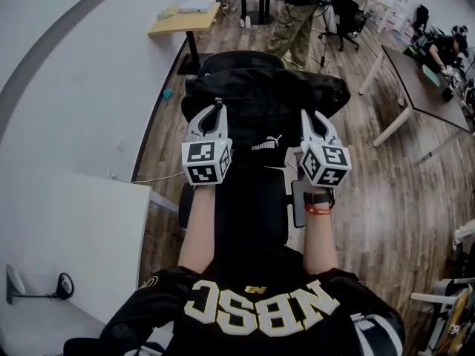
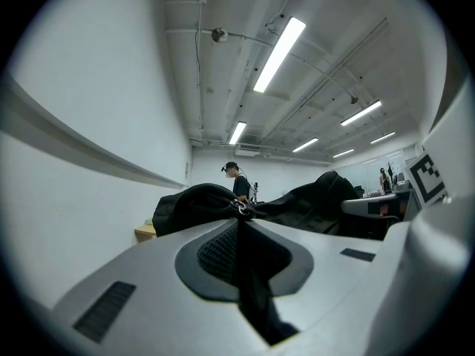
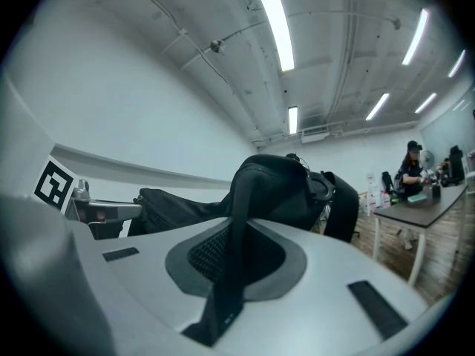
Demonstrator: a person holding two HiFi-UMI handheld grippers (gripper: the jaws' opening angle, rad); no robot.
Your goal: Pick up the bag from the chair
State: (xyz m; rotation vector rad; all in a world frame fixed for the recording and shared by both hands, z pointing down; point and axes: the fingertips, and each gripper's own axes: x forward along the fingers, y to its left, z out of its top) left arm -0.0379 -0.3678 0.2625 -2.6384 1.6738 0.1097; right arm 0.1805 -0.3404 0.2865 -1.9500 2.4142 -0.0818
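Bag straps come nearest: the left gripper is clenched on a black strap that runs up between its jaws to a small metal ring. The right gripper is clenched on a second strap, also black. Just past the jaws the black bag spreads wide between the two grippers, white logo up, over the chair. Whether it rests on the seat or hangs clear of it I cannot tell. Farther out on the wood floor a wooden desk stands at the far left. A standing person is at the far middle. At the far right is a dark table with a seated person.
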